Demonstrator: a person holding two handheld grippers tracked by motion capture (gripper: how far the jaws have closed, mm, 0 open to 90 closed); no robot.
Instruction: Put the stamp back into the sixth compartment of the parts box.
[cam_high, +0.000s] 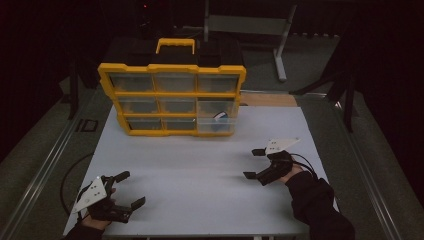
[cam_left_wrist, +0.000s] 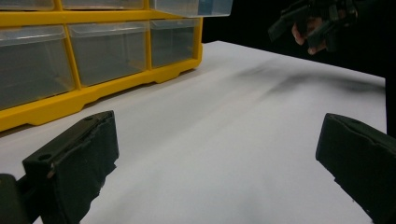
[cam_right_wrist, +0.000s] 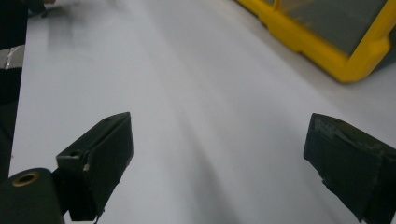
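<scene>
A yellow organiser box with clear drawers and a yellow handle stands upright at the far side of the white table. Its lower right drawer sticks out a little and holds a small dark-and-white item. My left gripper rests near the front left corner, open, with nothing between its jaws. My right gripper hovers at the right side of the table, open and empty, jaws pointing left. In the left gripper view the organiser box fills the upper left and the right gripper shows far off.
A grey metal stand rises behind the table on a dark floor. Cables trail from both grippers off the table's edges. Bare white tabletop stretches between the two grippers and the box.
</scene>
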